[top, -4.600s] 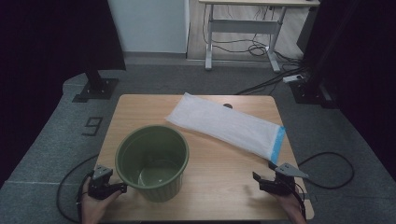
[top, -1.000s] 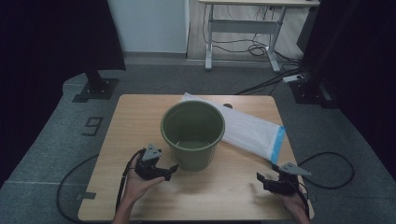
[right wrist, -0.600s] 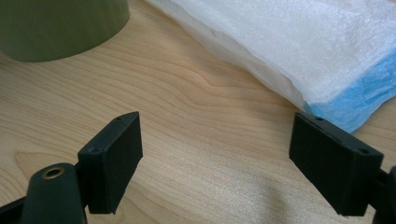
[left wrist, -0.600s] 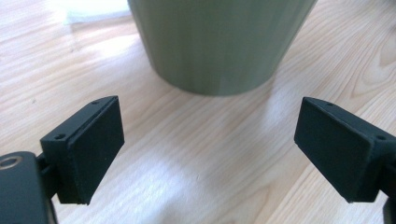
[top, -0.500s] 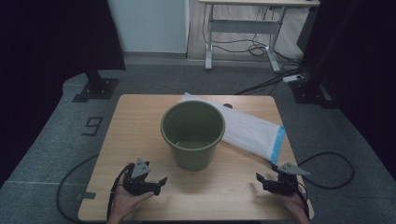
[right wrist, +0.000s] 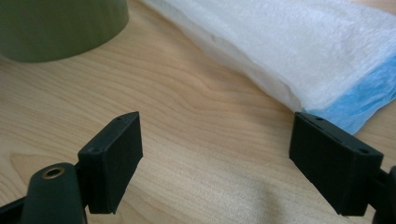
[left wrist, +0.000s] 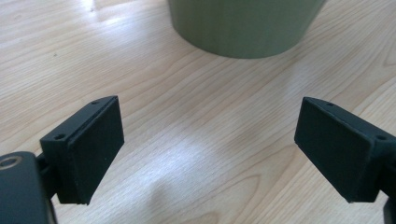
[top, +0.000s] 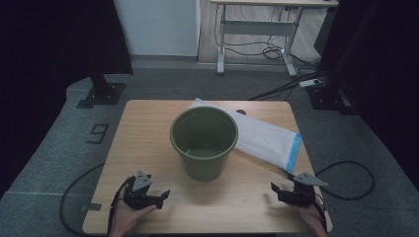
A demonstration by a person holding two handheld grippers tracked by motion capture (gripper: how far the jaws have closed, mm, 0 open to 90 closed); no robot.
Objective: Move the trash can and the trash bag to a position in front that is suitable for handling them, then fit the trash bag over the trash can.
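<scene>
A green bucket [top: 203, 140] stands upright and empty at the middle of the wooden table [top: 148, 128]; its lower wall [left wrist: 243, 25] fills the top of the left gripper view and its side [right wrist: 56, 25] the top left of the right gripper view. Behind and to its right lies a white plastic bag with a blue end [top: 269, 138], close ahead of the right jaws [right wrist: 299, 51]. My left gripper [top: 157, 197] rests open near the front left edge, apart from the bucket. My right gripper [top: 277, 191] rests open at the front right, short of the bag.
Cables trail from both grippers over the table's front edge onto grey carpet. A black stand base [top: 101, 94] sits on the floor at back left, a desk frame with cables [top: 257, 29] at the back, another dark stand [top: 331, 94] at right.
The bucket went from the front left to the table's middle. Since a second ago my left gripper has let go and drawn back toward the front edge. The right gripper has barely moved.
</scene>
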